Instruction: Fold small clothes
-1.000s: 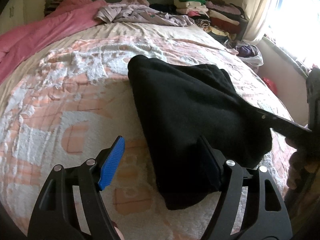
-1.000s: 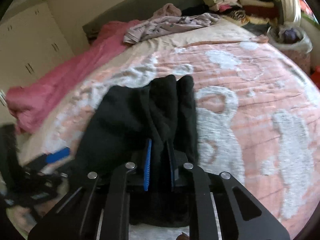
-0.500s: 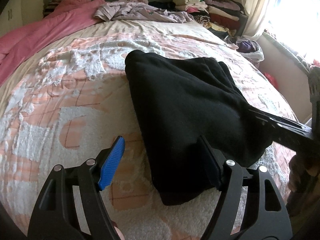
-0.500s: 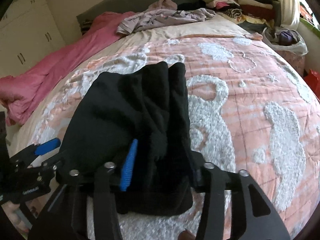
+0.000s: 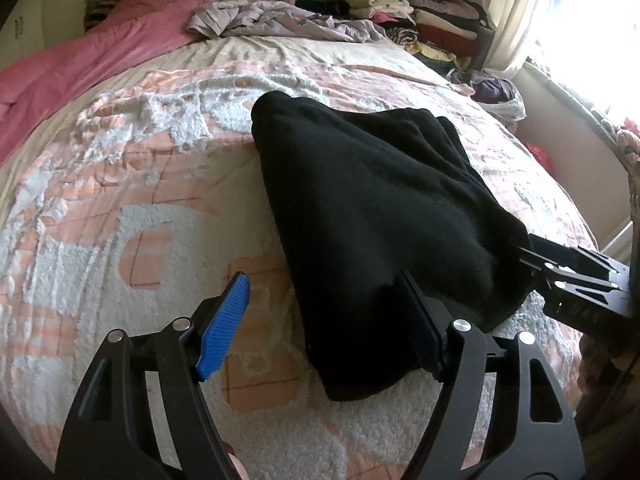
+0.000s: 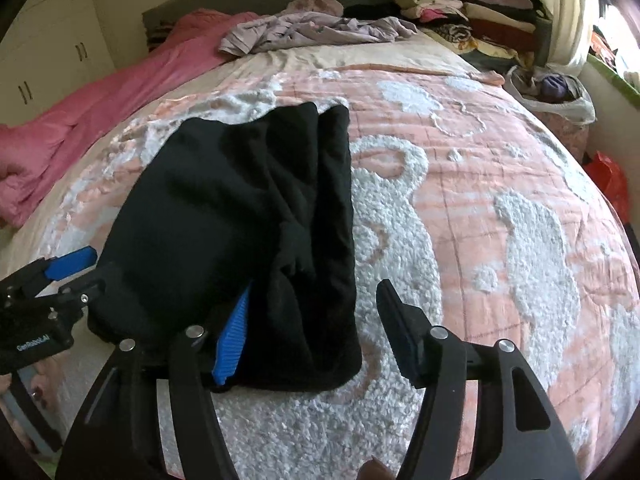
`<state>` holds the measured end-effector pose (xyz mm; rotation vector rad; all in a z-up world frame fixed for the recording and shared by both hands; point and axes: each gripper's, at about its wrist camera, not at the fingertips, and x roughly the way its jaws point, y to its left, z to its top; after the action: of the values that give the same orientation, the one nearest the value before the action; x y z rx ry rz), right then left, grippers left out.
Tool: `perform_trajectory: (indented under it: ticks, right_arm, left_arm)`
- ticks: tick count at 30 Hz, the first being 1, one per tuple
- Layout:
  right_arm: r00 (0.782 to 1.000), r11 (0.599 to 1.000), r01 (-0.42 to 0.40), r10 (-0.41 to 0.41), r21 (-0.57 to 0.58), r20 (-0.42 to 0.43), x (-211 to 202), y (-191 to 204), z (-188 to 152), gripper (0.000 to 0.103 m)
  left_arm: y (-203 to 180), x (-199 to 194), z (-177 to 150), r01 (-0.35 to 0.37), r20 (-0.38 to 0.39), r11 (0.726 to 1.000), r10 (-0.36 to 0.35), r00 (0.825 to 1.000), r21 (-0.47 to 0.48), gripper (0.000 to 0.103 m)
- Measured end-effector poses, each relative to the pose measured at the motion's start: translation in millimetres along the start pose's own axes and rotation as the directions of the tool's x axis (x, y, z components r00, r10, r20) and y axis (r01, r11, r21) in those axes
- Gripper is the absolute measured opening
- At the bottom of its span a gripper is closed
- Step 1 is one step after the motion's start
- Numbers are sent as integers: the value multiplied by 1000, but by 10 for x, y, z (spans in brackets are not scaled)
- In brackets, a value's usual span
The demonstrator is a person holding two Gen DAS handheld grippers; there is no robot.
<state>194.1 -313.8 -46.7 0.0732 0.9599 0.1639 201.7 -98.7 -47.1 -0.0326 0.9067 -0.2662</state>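
A folded black garment (image 5: 372, 216) lies on the pink and white bedspread (image 5: 120, 208). It also shows in the right wrist view (image 6: 248, 216). My left gripper (image 5: 320, 320) is open at the garment's near left corner, with its right finger against the cloth edge. It shows at the left of the right wrist view (image 6: 76, 276). My right gripper (image 6: 308, 328) is open, its jaws spread around the garment's near right corner, the blue pad partly under the cloth. It also appears at the right of the left wrist view (image 5: 568, 272).
A pink blanket (image 5: 92, 56) lies along the bed's left side. A crumpled lilac garment (image 5: 280, 24) lies at the head. Folded clothes are stacked (image 5: 416, 20) at the far right by a curtain (image 5: 516, 12). A bag (image 6: 552, 92) sits beside the bed.
My right gripper has opened and let go of the black garment's corner, which now rests on the bed. My left gripper has stayed open and nearly still.
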Motion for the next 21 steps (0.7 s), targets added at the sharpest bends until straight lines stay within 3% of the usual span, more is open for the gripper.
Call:
perform_trajectory:
  ticks: [6,13,19,21]
  right_arm:
    - [999,998,-36,36,49,10,51,-105,-62,67]
    - [995,995,-40,31,92,97,-197,-144,-102,95]
    - [986,990,-54,32,131,165,-425,-167,-180,98]
    - [982,991,-50,26,127,188,-514,-153,-209,98]
  left_arm:
    - [-3,-8,-14,1,-4,1000,-1,1000,-6,67]
    - [30,-52,9,3,-4,1000,-3,1000,-17,67]
    - [35,-130,6,5,3,1000,-5,1000,-23,67]
    - [32,-174,1,-2,11,1000,2,1000,-20,74]
